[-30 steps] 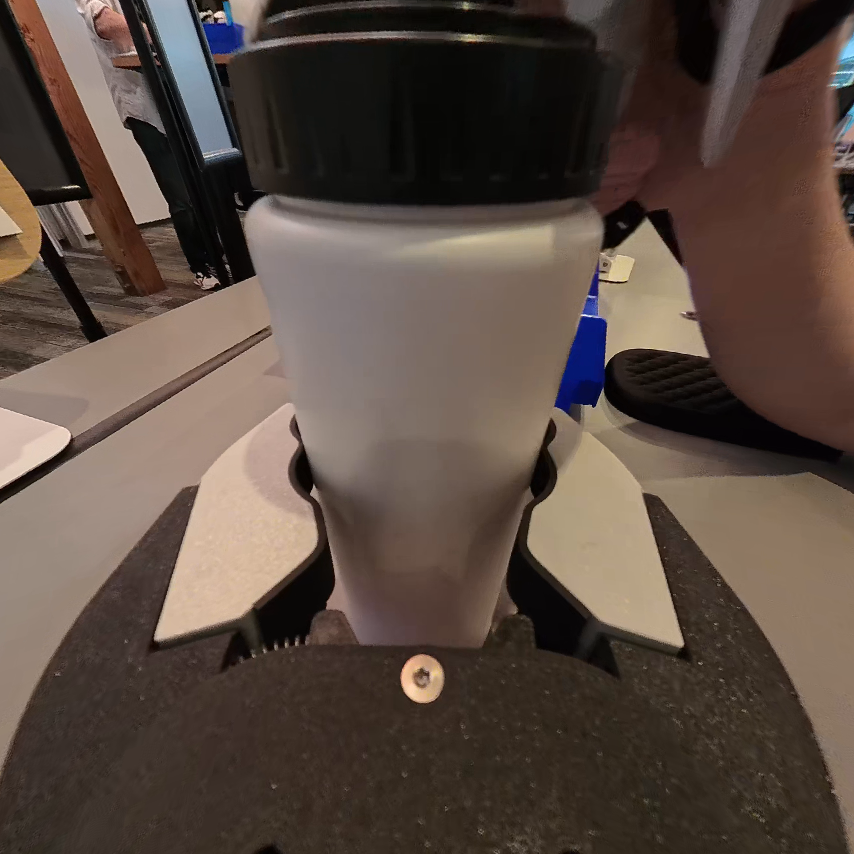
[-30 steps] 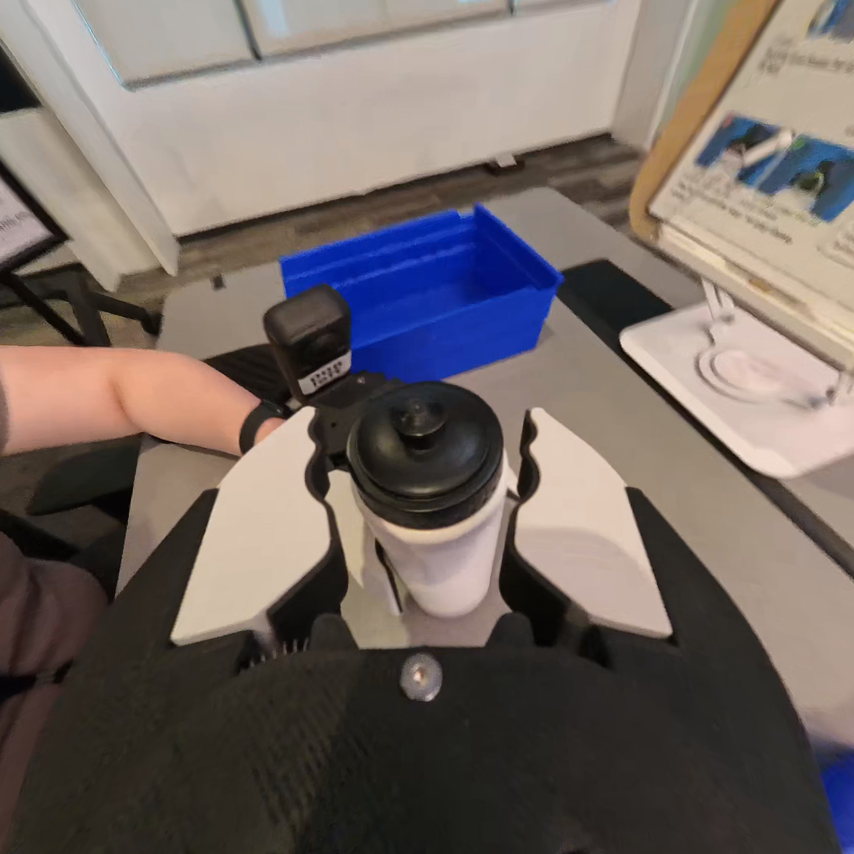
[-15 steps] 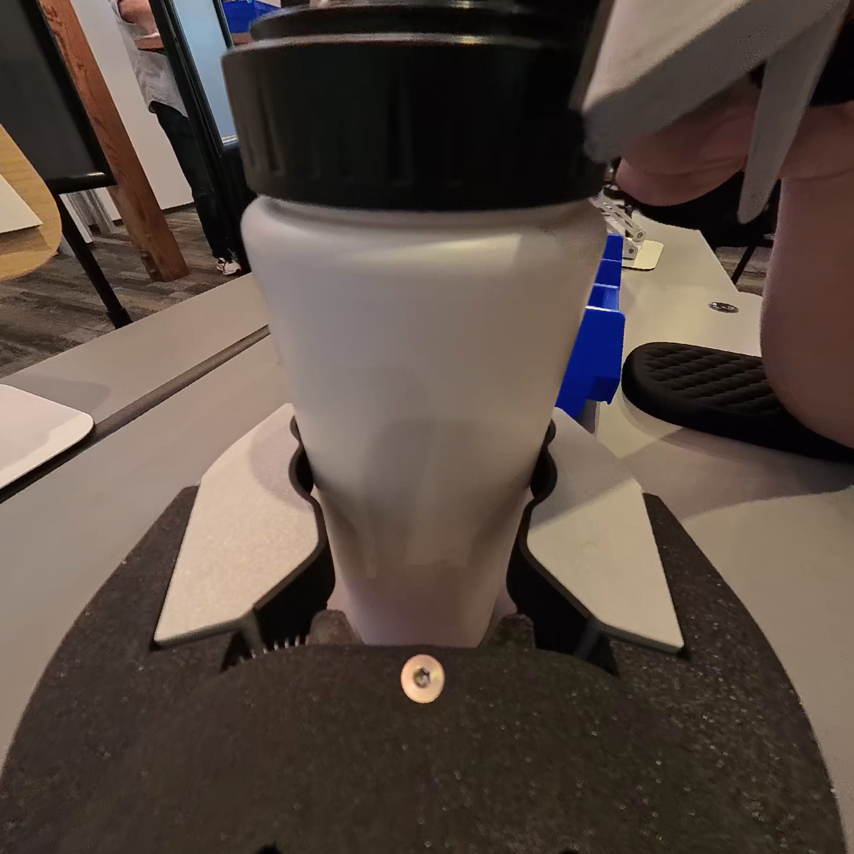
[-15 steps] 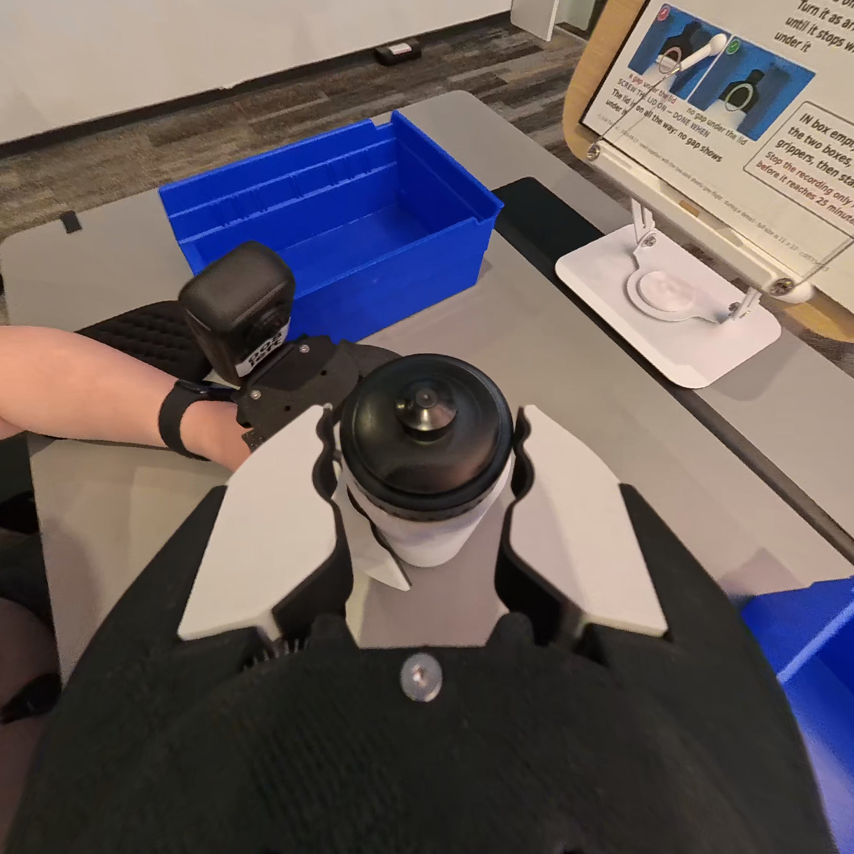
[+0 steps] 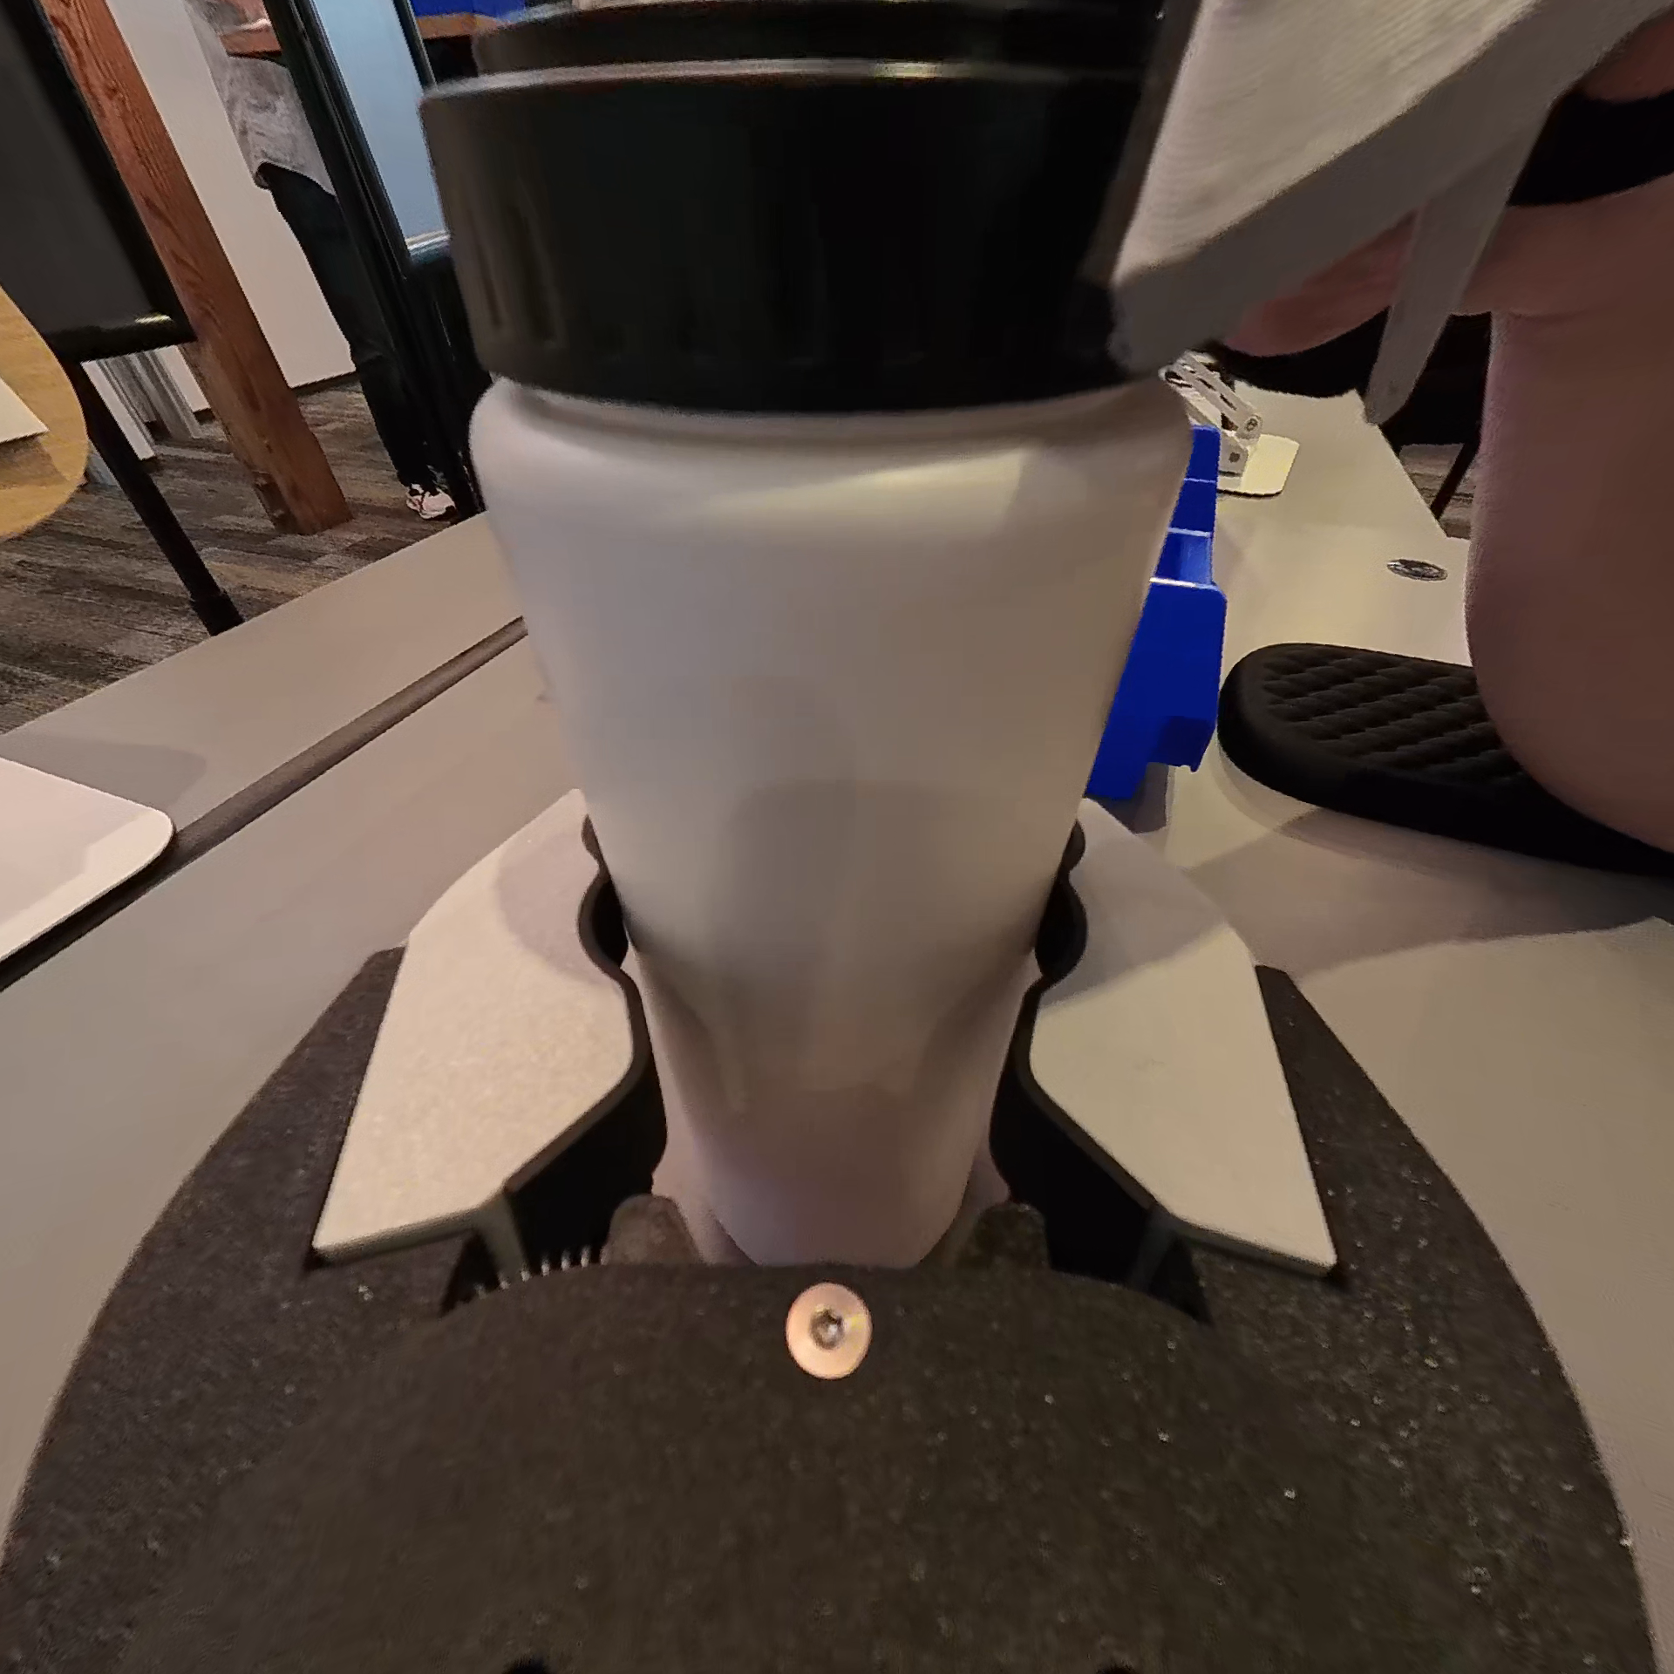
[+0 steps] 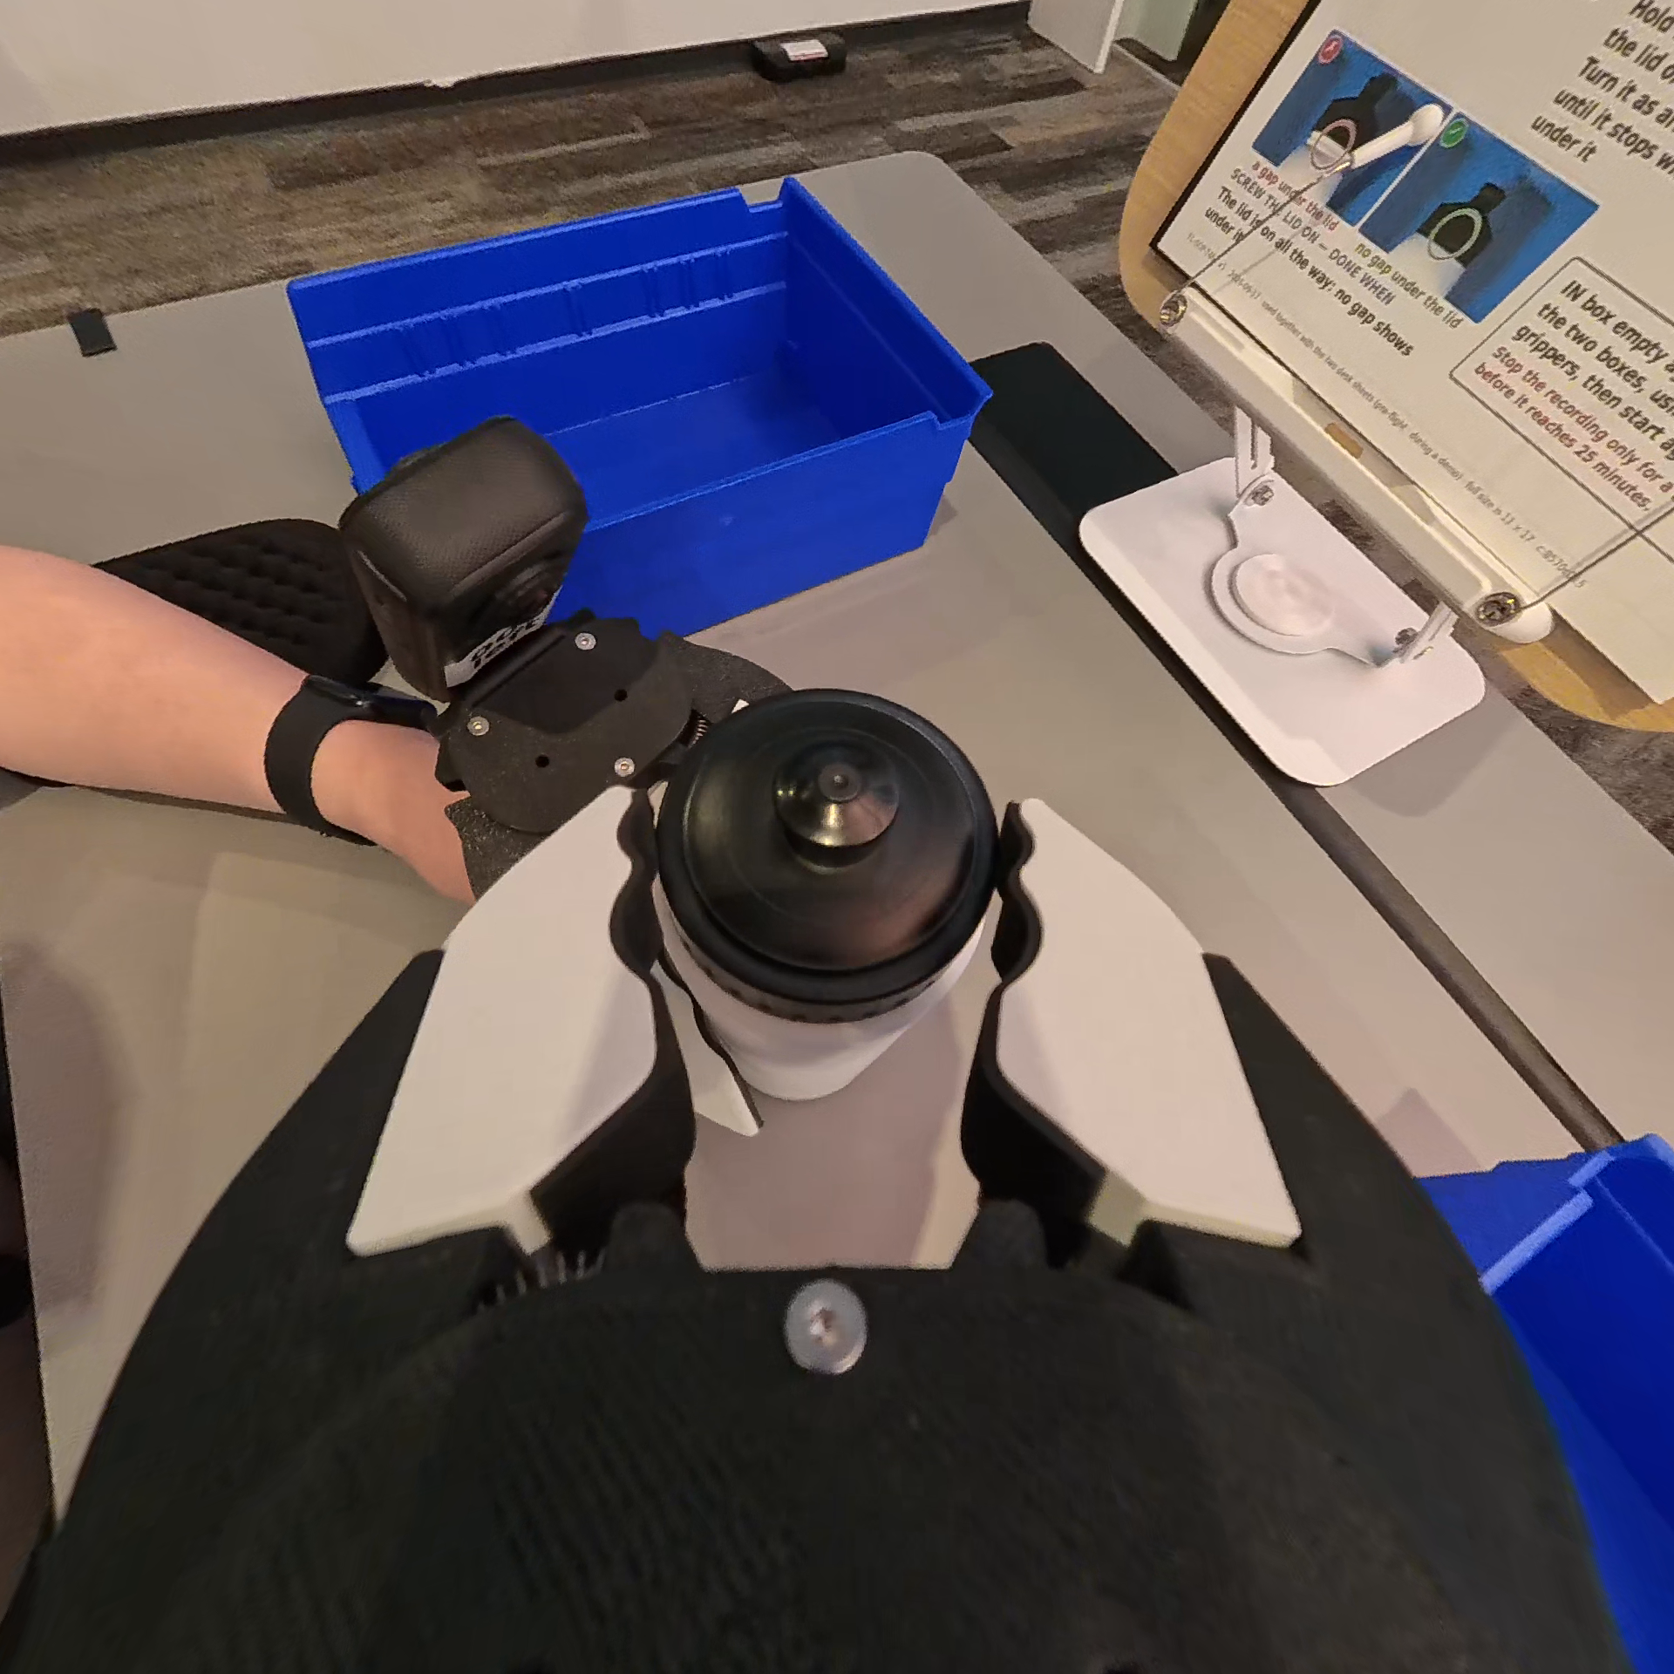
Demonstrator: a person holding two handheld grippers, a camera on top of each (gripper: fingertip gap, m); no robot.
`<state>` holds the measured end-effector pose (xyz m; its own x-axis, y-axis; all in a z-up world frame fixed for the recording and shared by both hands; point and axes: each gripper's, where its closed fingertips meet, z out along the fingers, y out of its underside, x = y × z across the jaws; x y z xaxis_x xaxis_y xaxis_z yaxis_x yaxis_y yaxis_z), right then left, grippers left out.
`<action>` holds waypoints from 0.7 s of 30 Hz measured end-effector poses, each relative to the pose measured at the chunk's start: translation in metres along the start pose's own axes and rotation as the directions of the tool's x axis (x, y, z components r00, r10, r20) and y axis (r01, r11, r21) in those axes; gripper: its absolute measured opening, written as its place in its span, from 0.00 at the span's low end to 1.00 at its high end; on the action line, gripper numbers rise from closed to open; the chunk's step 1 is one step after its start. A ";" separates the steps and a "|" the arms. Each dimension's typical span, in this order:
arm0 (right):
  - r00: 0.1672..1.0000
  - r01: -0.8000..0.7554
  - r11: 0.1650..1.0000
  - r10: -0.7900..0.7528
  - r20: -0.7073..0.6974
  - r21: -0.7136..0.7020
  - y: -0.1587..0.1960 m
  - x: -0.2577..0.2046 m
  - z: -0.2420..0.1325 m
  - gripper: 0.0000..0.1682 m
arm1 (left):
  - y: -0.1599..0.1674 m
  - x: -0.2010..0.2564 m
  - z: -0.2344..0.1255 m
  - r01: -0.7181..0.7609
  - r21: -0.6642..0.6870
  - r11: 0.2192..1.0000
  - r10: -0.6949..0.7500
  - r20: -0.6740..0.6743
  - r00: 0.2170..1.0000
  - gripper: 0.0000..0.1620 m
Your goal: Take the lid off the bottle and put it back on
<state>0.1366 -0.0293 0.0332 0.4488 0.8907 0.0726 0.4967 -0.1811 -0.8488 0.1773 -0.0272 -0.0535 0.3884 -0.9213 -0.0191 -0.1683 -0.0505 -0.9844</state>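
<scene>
right gripper lowered from above, fingers now flanking the lid, closer than before

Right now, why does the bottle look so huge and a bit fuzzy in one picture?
Left wrist view: the white bottle sits right up against a wide-angle camera, so it bulges, and its edges and black lid smear softly. Right wrist view: the lid looks sharp, with small glints on its knob.

Soft, even indoor light with faint shadows; edges bow with wide-angle distortion, and the left wrist view is slightly blurred.
</scene>
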 end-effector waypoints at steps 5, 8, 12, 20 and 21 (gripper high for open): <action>0.998 0.007 1.000 -0.008 0.058 0.013 0.001 0.001 -0.002 0.44 | 0.000 0.001 0.001 -0.007 0.008 1.000 0.007 -0.003 1.000 0.54; 0.998 0.002 1.000 -0.002 0.060 0.007 0.002 0.001 -0.003 0.45 | -0.001 0.000 0.002 -0.022 -0.004 1.000 0.022 0.010 1.000 0.55; 0.998 -0.009 1.000 0.009 0.061 0.012 0.001 0.001 -0.001 0.45 | -0.008 0.001 0.007 -0.036 0.007 0.999 0.035 0.020 0.999 0.63; 0.998 0.018 1.000 -0.018 0.057 0.010 0.002 0.003 -0.002 0.45 | -0.008 -0.001 0.011 -0.023 -0.002 1.000 0.023 0.010 1.000 0.60; 0.998 0.022 1.000 -0.022 0.058 0.010 0.002 0.004 -0.002 0.45 | -0.008 -0.001 0.011 -0.023 -0.007 1.000 0.023 0.005 1.000 0.60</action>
<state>0.1405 -0.0272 0.0331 0.3940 0.9171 0.0609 0.4989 -0.1578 -0.8522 0.1878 -0.0216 -0.0478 0.3892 -0.9202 -0.0426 -0.1832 -0.0321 -0.9825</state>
